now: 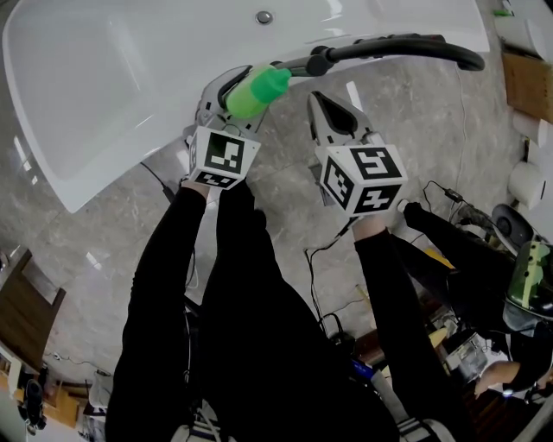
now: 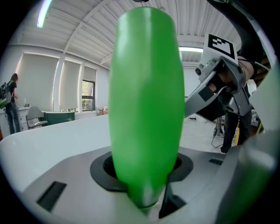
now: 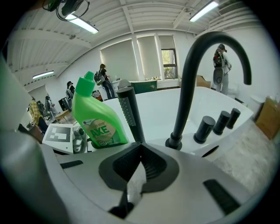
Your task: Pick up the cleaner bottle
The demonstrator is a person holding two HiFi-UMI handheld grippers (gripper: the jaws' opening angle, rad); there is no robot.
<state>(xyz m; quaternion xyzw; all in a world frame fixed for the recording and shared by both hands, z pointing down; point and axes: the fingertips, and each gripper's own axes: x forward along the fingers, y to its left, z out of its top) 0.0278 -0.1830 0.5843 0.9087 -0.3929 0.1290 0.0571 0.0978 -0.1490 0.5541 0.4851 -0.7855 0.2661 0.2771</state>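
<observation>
Starting nearest, two black-sleeved arms (image 1: 173, 285) were seen above a grey marbled floor (image 1: 78, 250) strewn with cables (image 1: 333, 259). The left gripper (image 1: 223, 93) was clenched on the green cleaner bottle (image 1: 257, 91), with its pads laid against the bottle's sides. The bottle was held upright at the rim of the white bathtub (image 1: 104, 78); whether its base rested on the rim could not be told. The right gripper (image 1: 321, 104) was positioned just beside the bottle, its jaws pressed together with nothing between them. Just past those closed tips a black hand shower (image 3: 128, 111) was stood, close beside the bottle. To its right an arched black faucet spout (image 3: 192, 78) was mounted on the rim, with three black knobs (image 3: 204, 129) lined up near it. Beyond lay the basin and its drain (image 1: 264, 16). Farthest off, blind-covered windows (image 3: 144, 57) and several people (image 3: 104, 78) were made out.
</observation>
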